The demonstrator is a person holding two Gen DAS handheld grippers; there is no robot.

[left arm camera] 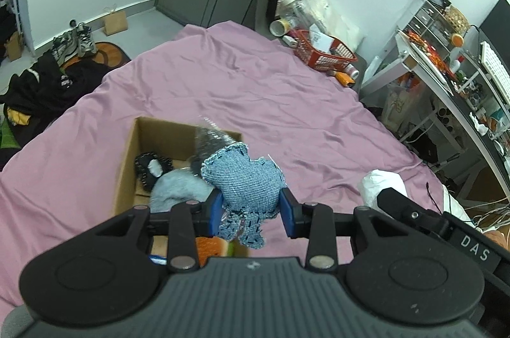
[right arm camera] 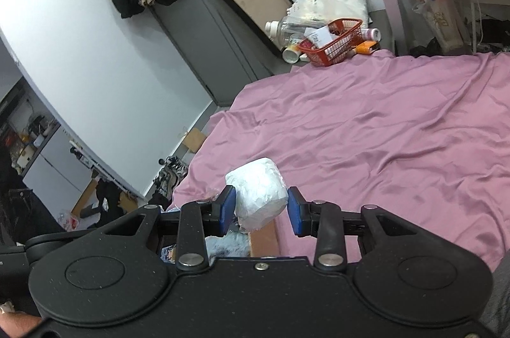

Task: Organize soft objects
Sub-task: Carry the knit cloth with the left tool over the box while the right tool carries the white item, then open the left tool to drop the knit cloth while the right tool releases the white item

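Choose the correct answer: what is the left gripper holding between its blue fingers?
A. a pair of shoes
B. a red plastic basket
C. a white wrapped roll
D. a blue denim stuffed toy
D: in the left wrist view the left gripper is closed on a blue denim stuffed toy, held above the edge of the cardboard box; the white wrapped roll sits between the fingers of the right gripper.
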